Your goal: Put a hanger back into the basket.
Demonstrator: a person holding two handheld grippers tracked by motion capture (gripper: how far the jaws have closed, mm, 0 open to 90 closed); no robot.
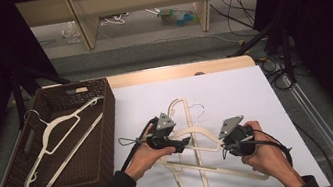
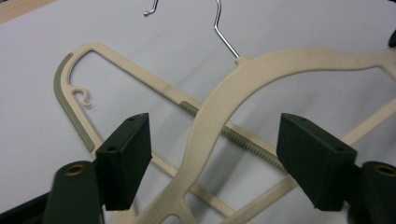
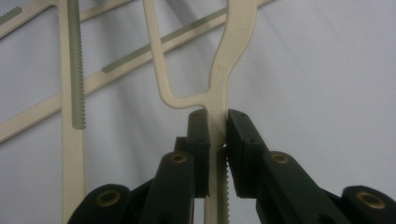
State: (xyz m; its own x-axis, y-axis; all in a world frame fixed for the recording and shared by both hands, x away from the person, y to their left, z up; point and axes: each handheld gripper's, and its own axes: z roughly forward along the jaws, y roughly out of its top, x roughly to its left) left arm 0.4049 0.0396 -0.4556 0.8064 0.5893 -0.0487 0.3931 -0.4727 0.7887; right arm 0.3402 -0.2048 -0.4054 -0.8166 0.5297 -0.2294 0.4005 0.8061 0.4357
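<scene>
Right gripper (image 3: 216, 128) is clamped on the end of a cream hanger (image 3: 229, 60), its jaws pressed tight on the narrow plastic just below the fork, with the hanger running away ahead of it. Left gripper (image 2: 215, 163) is spread wide, the hanger's curved shoulder (image 2: 210, 116) passing between the jaws without touching either. A second hanger (image 2: 140, 79) lies under it on the white table sheet (image 1: 234, 88); brown basket (image 1: 109, 128) sits well off beyond the left gripper.

High view overhead, facing forward-down; both gripper views close, sharing cream hangers (image 1: 198, 144) on table.
</scene>
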